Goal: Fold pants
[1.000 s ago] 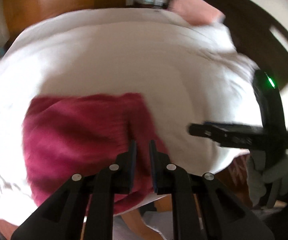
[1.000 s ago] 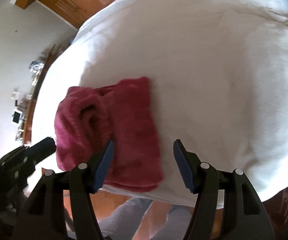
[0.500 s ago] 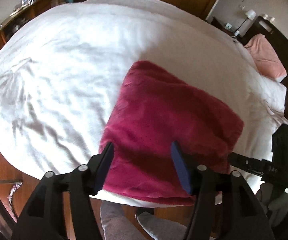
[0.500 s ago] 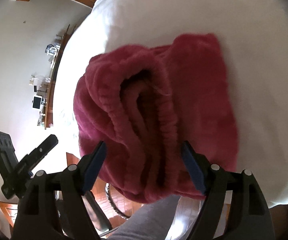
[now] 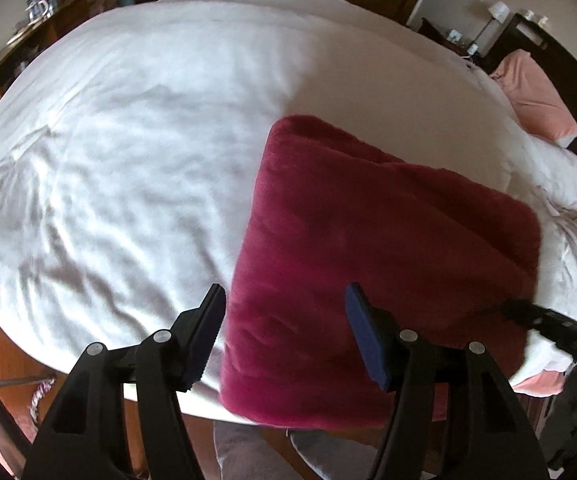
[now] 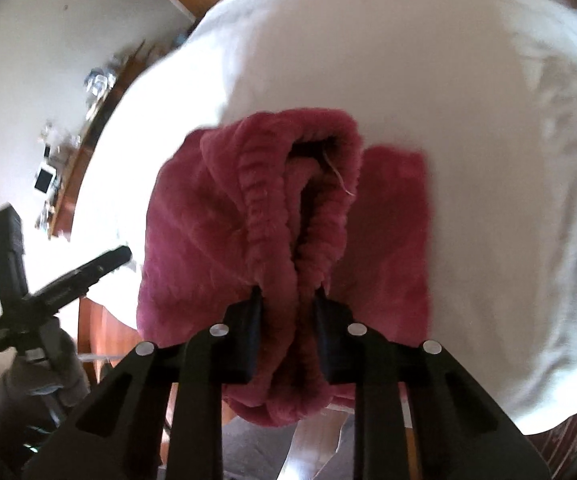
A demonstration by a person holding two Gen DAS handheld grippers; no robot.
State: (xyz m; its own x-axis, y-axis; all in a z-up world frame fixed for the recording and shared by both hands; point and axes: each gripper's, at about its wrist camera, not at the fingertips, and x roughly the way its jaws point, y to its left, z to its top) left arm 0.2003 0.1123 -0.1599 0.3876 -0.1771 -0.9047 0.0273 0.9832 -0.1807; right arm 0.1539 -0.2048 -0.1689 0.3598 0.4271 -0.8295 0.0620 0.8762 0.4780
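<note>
Pants (image 5: 376,248) are seen folded into a thick, roughly square pad of plush dark-red fleece, laid at the near edge of the bed (image 5: 136,152), with the front fold overhanging the edge slightly. From the left wrist view only the smooth top face is shown; the waistband is hidden on the far right side. In the right wrist view the ribbed elastic waistband (image 6: 288,216) is exposed as bunched layers, with a dark opening and a pale loose thread near its top; the layers underneath cannot be counted. The right hand-held gripper (image 6: 288,304) is narrowed onto the waistband bunch, its jaws having just been closing, with fleece pinched between the dark pads; its tip contact is partly buried in pile. The left hand-held gripper (image 5: 284,336) is held wide, jaws apart over the near left corner of the pants, nothing gripped; whether its fingers touch the fabric cannot be told. The right hand-held gripper is only partly caught at the right edge of the left view, cut off by the frame. The bed cover is white, soft and creased on the left. A pink pillow (image 5: 532,100) lies at the far right. Small items on a wooden shelf (image 6: 76,160) are too blurred to identify. A gloved hand (image 6: 44,372) is seen at lower left of the right view.
</note>
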